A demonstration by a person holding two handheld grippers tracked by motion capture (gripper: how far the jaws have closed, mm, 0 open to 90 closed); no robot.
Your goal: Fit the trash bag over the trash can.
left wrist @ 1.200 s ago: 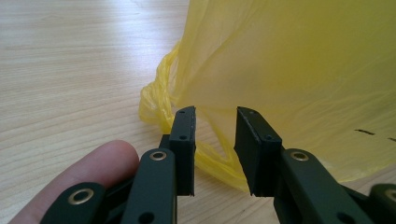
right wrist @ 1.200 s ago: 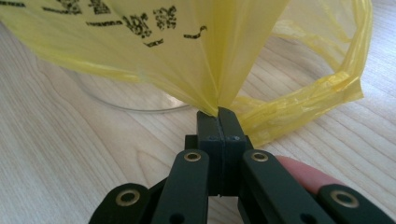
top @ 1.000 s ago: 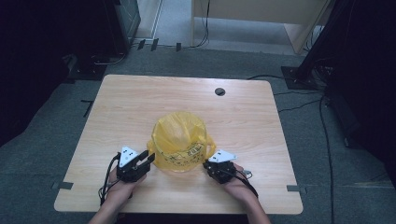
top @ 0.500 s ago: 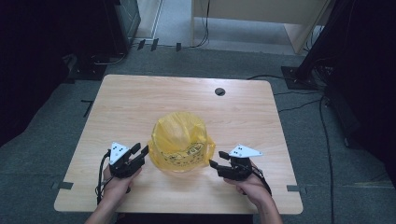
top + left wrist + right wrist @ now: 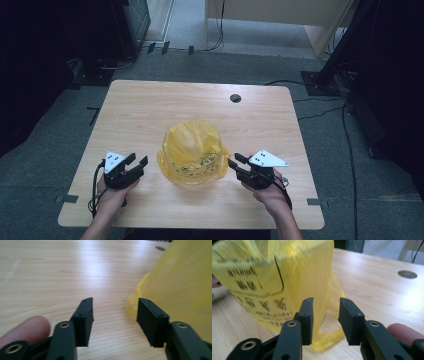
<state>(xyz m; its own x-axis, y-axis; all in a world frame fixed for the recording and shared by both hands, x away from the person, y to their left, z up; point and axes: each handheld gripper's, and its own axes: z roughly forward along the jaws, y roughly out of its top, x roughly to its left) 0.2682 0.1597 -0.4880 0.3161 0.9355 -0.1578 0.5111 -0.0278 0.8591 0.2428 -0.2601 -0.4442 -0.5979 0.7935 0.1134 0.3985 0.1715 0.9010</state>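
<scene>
your yellow plastic bag (image 5: pixel 192 150) sits puffed up on the wooden table (image 5: pixel 150 110), between your hands. your left gripper (image 5: pixel 136 164), just beside it, has just opened its jaws on nothing. your right gripper (image 5: pixel 234 160) has just narrowed its jaws, still apart, clamping nothing.

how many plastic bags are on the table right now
1: a crumpled yellow plastic bag with dark print sits near the middle of the light wooden table, toward its near edge. Anything inside it is hidden.
</scene>
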